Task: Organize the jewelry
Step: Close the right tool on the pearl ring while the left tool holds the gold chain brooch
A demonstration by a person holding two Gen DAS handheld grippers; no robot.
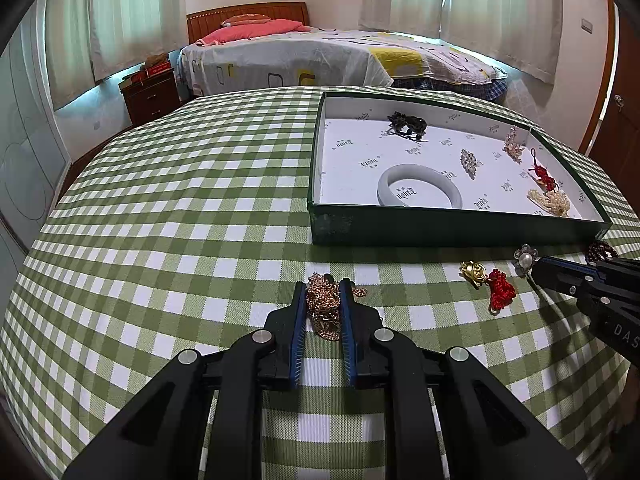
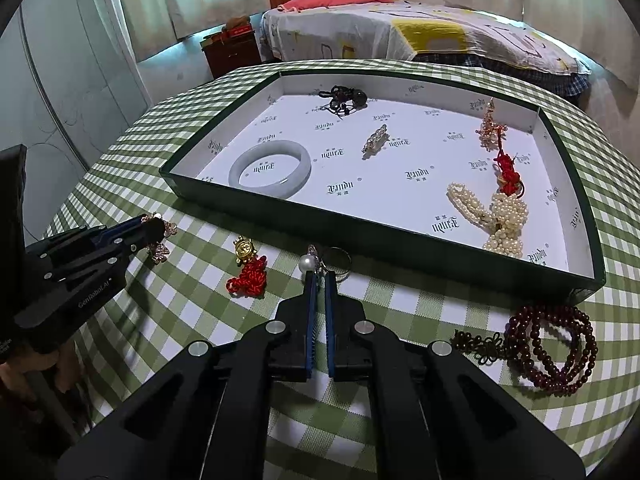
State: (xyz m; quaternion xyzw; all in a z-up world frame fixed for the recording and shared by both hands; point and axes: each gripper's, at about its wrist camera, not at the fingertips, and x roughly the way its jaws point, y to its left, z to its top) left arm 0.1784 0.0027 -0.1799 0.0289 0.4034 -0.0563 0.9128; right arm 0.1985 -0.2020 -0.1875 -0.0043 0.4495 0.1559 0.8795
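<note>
Gripping a gold chain (image 1: 326, 308) at lower centre, left gripper (image 1: 324, 286) clenched; right gripper (image 2: 319, 274) pinched on the pearl brooch (image 2: 307, 264) — lift both slowly, clear the box (image 2: 360, 240) wall, upper right.

Both views are evenly lit by soft daylight filtering through the pale curtains (image 1: 496, 4) beyond the bed (image 1: 320, 56); a bright strip glows along the sill beneath them. No harsh glare. Shadows are weak and diffuse: a soft one lies on the counter (image 1: 180, 200) beneath the right claw (image 1: 534, 270), another under the left claw (image 2: 154, 228). Focus is sharp from the claws' bodies to the tray (image 2: 360, 236), whose white lining reads bright but not blown out. Heavy fisheye bending curves the counter's checks and the walls. Dark vignette fills the corners of each frame. No motion blur.
</note>
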